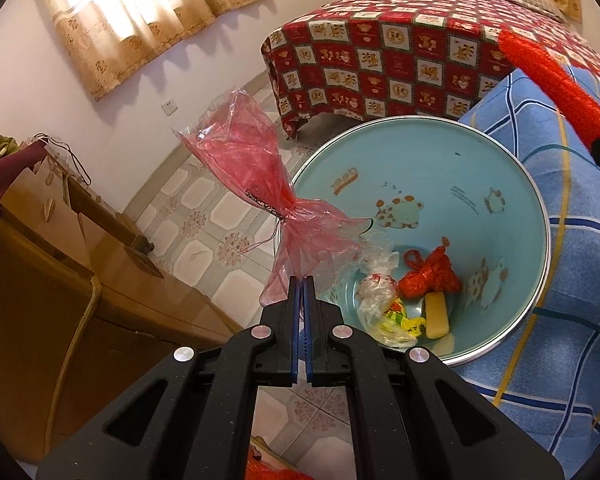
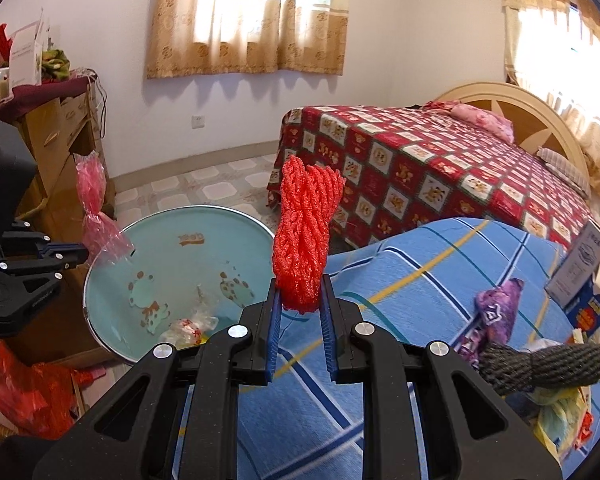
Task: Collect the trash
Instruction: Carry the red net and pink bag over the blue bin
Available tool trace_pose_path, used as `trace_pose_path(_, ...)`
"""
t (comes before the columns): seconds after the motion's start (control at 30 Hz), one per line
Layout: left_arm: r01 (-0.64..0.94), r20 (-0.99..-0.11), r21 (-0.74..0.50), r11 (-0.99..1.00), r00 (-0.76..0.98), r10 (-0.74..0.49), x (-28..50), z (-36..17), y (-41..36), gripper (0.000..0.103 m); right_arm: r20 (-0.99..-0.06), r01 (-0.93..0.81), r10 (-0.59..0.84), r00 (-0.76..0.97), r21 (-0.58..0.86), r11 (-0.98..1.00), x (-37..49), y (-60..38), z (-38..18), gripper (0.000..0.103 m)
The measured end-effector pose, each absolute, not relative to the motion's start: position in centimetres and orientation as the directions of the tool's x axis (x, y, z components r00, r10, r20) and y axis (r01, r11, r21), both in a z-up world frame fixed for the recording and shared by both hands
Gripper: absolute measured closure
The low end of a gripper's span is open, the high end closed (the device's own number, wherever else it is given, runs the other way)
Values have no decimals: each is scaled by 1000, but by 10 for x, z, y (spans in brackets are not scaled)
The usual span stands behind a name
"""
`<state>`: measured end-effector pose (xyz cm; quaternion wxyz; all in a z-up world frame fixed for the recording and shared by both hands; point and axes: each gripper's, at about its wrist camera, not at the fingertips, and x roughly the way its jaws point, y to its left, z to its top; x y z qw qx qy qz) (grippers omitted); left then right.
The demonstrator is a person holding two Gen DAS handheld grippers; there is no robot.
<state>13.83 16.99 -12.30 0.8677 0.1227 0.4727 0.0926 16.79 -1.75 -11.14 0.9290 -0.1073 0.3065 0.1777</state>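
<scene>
My left gripper [image 1: 302, 280] is shut on a pink clear plastic bag [image 1: 260, 184], held up just left of the rim of a light blue trash bin [image 1: 440, 152]. The bin holds a red knotted bag [image 1: 430, 276], a clear wrapper [image 1: 374, 288] and a yellow piece [image 1: 436, 314]. My right gripper [image 2: 300, 280] is shut on a red foam net sleeve [image 2: 306, 236], held over the blue checked cover beside the bin [image 2: 172, 256]. The left gripper [image 2: 86, 254] and pink bag [image 2: 96, 208] also show in the right wrist view. The red sleeve [image 1: 556, 88] shows in the left wrist view.
More trash lies on the blue checked cover [image 2: 420, 280]: a purple wrapper [image 2: 496, 312], a dark foam net [image 2: 548, 364], a card [image 2: 580, 264]. A bed with a red patterned spread [image 2: 440, 176] stands behind. Cardboard boxes [image 1: 40, 260] stand left of the bin. A red bag [image 2: 24, 392] lies on the floor.
</scene>
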Motion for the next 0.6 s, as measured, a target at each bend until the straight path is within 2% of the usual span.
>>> trace_pose_path(0.6,-56,-797,285,957,540,269,140,-120,176,102,-619,-435,284,732,-104,894,177,6,-115,84)
